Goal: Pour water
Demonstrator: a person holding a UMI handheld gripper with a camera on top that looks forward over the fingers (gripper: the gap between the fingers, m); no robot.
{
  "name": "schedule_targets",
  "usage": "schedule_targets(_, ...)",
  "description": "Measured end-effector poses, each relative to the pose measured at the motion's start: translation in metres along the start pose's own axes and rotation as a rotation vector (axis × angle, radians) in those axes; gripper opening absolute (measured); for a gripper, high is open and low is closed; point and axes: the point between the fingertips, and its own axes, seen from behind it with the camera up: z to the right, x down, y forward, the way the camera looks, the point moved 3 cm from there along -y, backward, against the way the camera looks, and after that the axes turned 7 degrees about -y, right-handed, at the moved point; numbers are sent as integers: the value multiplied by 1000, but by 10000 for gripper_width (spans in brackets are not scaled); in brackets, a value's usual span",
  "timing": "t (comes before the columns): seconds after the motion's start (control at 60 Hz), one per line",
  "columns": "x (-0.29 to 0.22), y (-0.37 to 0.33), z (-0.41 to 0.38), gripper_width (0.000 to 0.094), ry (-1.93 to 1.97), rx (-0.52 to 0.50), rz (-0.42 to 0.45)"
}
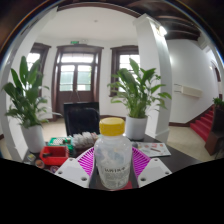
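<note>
A clear plastic bottle [112, 158] with a yellow cap [112, 127] and a label reading "DRINK" stands upright between my gripper's [112, 172] two fingers. The magenta pads [86, 160] press against both of its sides, so the gripper is shut on it. The bottle's contents look clear and it hides what lies directly ahead. Its base is hidden below the fingers.
A table [170, 155] lies ahead with a red box [54, 154], small items and papers [152, 148] on it. Two potted plants in white pots [136, 126] [32, 136] stand at the table's far side. A dark chair [80, 116] and double doors [77, 78] lie beyond; red stairs [204, 122] rise at the right.
</note>
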Motion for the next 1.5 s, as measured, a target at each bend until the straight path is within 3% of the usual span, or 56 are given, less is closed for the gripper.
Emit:
schedule_targets(0.35,93,40,14,495,20,-5,-100)
schedule_targets(0.533,92,39,14,511,44,-50,-20)
schedule_targets(0.633,92,39,13,578,63,-70,-17)
schedule_targets(0.733,115,38,12,716,53,-81,-116)
schedule_targets(0.783,123,34,15,732,10,-76,-127)
schedule_targets(1.2,130,-122,13,738,-103,-227,-188)
schedule_targets(1.4,91,-200,13,739,-110,-301,-124)
schedule_targets(1.5,68,-223,4,739,-71,-344,-50)
